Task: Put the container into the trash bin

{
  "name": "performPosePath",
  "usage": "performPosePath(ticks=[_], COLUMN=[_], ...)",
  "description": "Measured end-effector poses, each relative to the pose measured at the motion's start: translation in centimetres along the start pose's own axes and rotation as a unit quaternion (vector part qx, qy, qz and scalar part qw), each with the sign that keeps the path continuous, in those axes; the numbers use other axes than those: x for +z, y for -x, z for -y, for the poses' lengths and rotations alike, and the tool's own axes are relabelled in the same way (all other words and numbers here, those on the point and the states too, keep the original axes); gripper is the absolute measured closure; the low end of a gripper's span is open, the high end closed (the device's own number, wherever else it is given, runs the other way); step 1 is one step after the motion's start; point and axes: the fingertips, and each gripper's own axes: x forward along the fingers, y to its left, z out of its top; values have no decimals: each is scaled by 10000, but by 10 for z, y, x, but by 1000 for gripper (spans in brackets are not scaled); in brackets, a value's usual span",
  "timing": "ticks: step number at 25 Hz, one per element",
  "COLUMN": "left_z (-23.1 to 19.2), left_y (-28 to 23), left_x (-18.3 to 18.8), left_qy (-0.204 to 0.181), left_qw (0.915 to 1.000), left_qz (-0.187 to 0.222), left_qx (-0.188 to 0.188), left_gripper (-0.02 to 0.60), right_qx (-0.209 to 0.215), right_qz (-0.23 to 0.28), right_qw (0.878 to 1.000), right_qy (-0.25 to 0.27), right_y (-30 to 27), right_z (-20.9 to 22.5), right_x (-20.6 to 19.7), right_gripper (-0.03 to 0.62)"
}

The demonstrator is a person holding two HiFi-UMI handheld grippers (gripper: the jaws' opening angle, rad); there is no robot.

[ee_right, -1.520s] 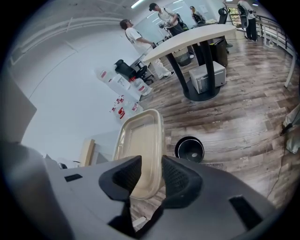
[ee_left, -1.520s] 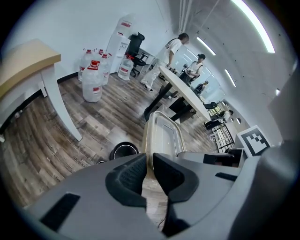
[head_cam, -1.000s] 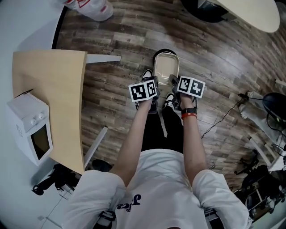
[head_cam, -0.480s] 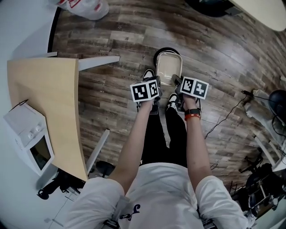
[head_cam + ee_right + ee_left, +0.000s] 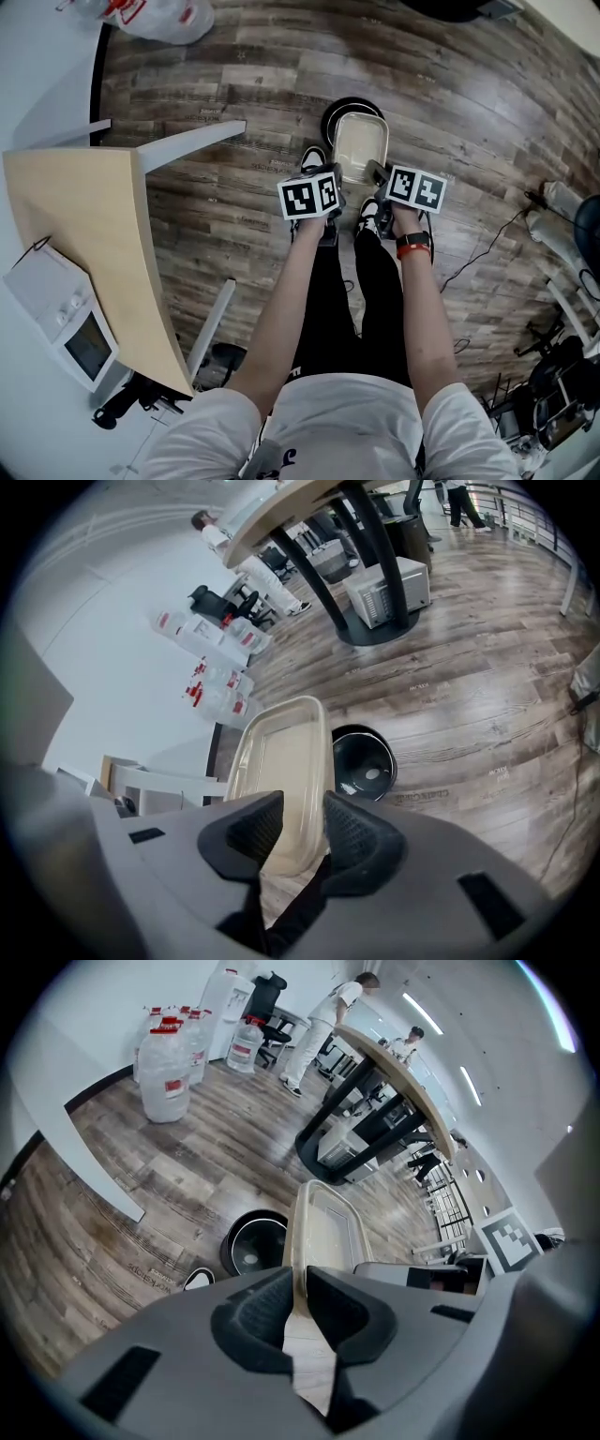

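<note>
Left tongs (image 5: pixel 298 1302) and right tongs (image 5: pixel 298 829) each pinch an opposite rim of the container (image 5: pixel 359 148), steadying it over the trash bin (image 5: pixel 339 112), ready for dropping.

The wood-plank floor (image 5: pixel 225 187) carries a black trash bin (image 5: pixel 251 1251), a white bag (image 5: pixel 159 14) by the wall, and a thin cable (image 5: pixel 480 251).
</note>
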Motion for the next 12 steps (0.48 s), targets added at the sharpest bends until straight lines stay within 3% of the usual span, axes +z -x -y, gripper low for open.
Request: performPosePath(ticks=[12], left_z=[-49], left_y=[-72], left_x=[-21], left_qy=[134], left_qw=[9991], left_qz=[-403], left_qx=[72], left_gripper=[522], right_qx=[-92], right_qz=[-267], right_qw=[9994], right_qy=[-203], right_y=[-73], right_z=[46], right_x=[-18], right_gripper=[444])
